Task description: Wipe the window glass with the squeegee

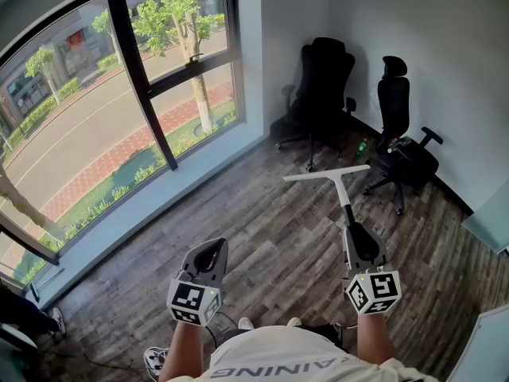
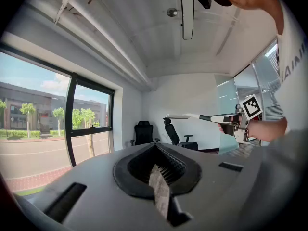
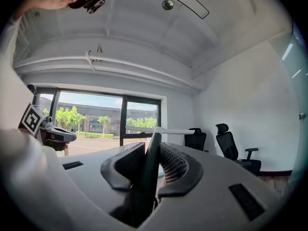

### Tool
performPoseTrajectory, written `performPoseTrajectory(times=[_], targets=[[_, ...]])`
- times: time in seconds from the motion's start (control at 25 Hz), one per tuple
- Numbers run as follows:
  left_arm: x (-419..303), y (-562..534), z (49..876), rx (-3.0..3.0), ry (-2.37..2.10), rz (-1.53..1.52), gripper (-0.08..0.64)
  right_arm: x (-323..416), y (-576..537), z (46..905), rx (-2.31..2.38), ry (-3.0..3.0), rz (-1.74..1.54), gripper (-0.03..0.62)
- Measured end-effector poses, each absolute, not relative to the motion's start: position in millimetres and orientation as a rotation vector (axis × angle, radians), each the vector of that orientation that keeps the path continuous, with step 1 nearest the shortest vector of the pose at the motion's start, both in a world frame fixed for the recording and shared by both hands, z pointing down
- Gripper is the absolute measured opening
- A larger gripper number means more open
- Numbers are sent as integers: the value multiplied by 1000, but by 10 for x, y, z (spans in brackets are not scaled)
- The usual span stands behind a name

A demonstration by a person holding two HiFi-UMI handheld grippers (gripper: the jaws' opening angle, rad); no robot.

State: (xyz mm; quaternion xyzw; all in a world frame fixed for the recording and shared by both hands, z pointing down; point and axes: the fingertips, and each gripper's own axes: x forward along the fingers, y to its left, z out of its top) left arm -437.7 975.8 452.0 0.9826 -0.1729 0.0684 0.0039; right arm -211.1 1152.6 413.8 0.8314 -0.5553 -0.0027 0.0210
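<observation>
**Student:** As the head view is looking steeply down, what is filling most of the figure?

**Tutor:** The window glass (image 1: 95,126) is running along the left, divided by dark frame bars and showing a road and trees outside. Below it the wooden floor (image 1: 262,221) is spreading across the room.

**Student:** And what is standing at the far wall?

**Tutor:** Two black office chairs are standing there, one (image 1: 322,86) in the corner near the window and the other (image 1: 398,134) to its right.

**Student:** Where is the squeegee (image 1: 343,193) lying?

**Tutor:** It is not lying; it is being held out above the floor. Its pale blade is crossing the far end of the shaft like a T, pointing toward the chairs, and it is sitting well apart from the glass.

**Student:** What is holding it?

**Tutor:** The right gripper (image 1: 358,241) is clamping the dark handle, with both pads pressing against it in the right gripper view (image 3: 153,170).

**Student:** And the left gripper (image 1: 213,249)?

**Tutor:** It is hovering over the floor beside the right one. In its own view (image 2: 156,170) the jaws are sitting together and gripping nothing, with only a pale strip showing in the slot.

**Student:** Is anything smaller showing?

**Tutor:** A small green bottle (image 1: 363,143) is lying on the floor between the chairs.
</observation>
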Motion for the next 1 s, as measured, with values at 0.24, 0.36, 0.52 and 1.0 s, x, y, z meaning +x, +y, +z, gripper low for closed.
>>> performPoseTrajectory(times=[0.24,0.36,0.52,1.0], targets=[[-4393,9703,4549,3056,-539,218,15,-2160,11473,4126,2568,-1729,-22,98],[-4391,9724,4568,3055,-531,219,15,-2166,11482,4144,2565,-1729,-16,98],[-4429,9690,4564,3057,-538,219,15,-2185,11466,4139,2569,-1738,-9,98],[-4691,9344,4617,3037,-544,203,15,-2390,11141,4268,2575,-1806,97,98]])
